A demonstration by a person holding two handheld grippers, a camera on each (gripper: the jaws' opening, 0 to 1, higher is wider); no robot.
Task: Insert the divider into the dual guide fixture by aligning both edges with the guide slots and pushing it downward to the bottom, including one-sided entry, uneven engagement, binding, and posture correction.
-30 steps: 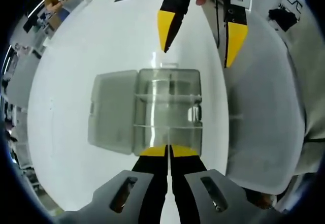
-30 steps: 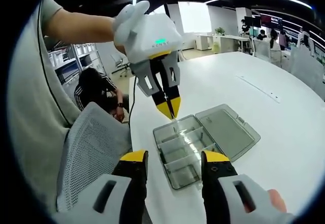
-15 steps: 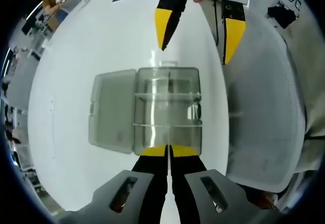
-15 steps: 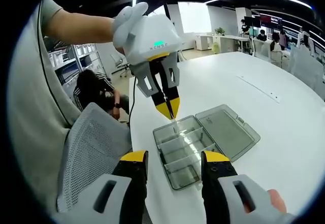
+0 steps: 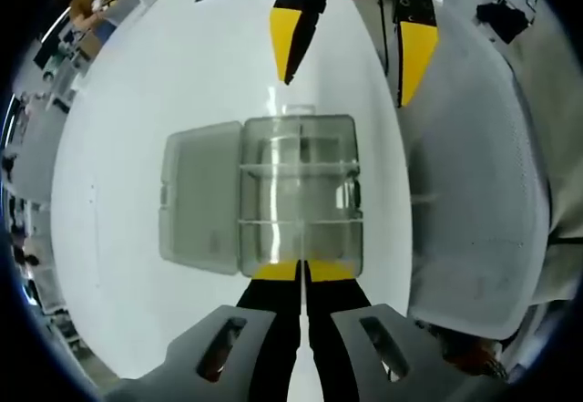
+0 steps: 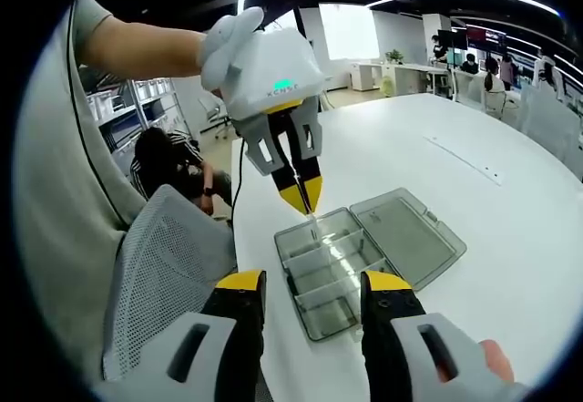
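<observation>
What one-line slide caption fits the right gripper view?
Left gripper, shut, hovers over the open clear compartment box on the white table.

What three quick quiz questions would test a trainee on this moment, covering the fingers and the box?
1. True or false: the right gripper has its fingers spread apart.
2. The lid of the box is: A) closed; B) open, lying flat on the table; C) removed and held in a hand.
3. Which gripper has its fingers shut together above the box?
Key: 1 true; 2 B; 3 the left gripper.
</observation>
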